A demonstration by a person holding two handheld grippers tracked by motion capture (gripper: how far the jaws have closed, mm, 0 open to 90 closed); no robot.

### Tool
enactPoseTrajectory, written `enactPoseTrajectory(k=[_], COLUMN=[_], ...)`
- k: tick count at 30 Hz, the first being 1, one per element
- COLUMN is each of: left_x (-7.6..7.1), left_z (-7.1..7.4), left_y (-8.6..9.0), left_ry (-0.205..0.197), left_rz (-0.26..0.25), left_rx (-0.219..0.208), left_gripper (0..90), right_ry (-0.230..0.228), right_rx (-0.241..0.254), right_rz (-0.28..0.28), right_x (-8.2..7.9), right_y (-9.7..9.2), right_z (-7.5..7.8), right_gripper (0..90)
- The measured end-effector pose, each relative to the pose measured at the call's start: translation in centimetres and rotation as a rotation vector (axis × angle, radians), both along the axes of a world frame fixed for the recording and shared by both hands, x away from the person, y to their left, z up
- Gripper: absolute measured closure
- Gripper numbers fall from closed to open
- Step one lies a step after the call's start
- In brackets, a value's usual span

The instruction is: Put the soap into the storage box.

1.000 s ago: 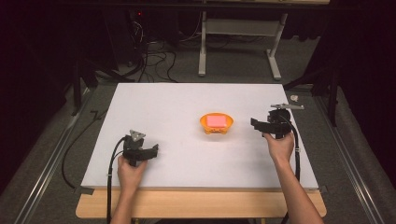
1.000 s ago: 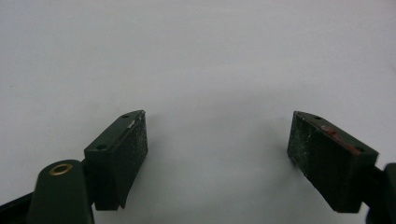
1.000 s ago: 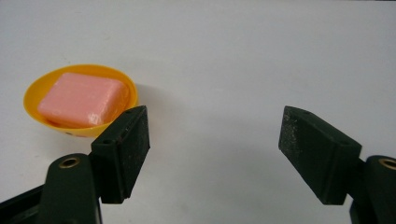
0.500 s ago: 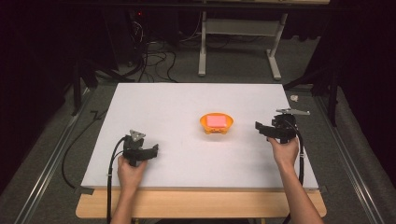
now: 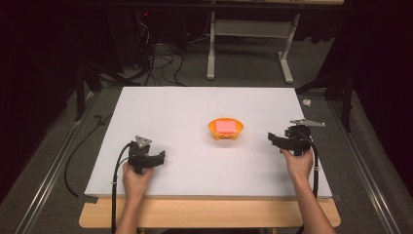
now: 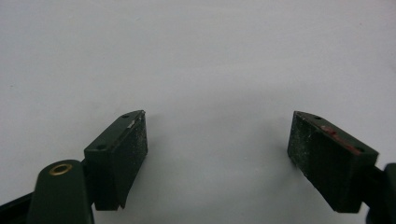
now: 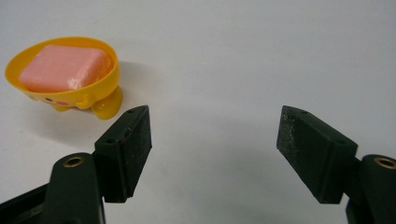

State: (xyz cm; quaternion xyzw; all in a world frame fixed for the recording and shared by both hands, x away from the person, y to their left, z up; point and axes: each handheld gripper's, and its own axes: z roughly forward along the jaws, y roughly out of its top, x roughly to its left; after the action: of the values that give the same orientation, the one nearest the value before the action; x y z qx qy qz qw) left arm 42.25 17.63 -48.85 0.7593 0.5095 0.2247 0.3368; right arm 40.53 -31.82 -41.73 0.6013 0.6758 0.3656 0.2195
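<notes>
a pink soap bar [image 7: 65,67] lies in a yellow-orange dish [image 7: 100,100] on a plain white table top [image 5: 195,107] with a light wood front edge, beside black grippers.

A white board [image 5: 204,107] tops the wooden bench [image 5: 209,214], which stands on grey carpet [image 5: 44,185]. Behind it, in a dark room, rise the white legs of another table [image 5: 212,48], with black cables [image 5: 160,58] tangled on the floor
</notes>
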Motion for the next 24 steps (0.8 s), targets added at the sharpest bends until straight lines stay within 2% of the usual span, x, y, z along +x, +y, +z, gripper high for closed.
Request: enactPoseTrajectory(k=[13,24], left_x=[0.0,0.0], left_z=[0.0,0.0], left_y=[0.0,0.0], left_ry=[0.000,0.000], left_rz=[0.000,0.001], left_rx=[0.000,0.000], left_gripper=[20.2,20.2], right_ry=[0.011,0.015], right_rx=[-0.007,-0.031], right_rz=[0.002,-0.003], right_x=[-0.5,-0.8], right_y=[0.1,0.3], right_z=[-1.1,-1.9], right_gripper=[26.9,26.7])
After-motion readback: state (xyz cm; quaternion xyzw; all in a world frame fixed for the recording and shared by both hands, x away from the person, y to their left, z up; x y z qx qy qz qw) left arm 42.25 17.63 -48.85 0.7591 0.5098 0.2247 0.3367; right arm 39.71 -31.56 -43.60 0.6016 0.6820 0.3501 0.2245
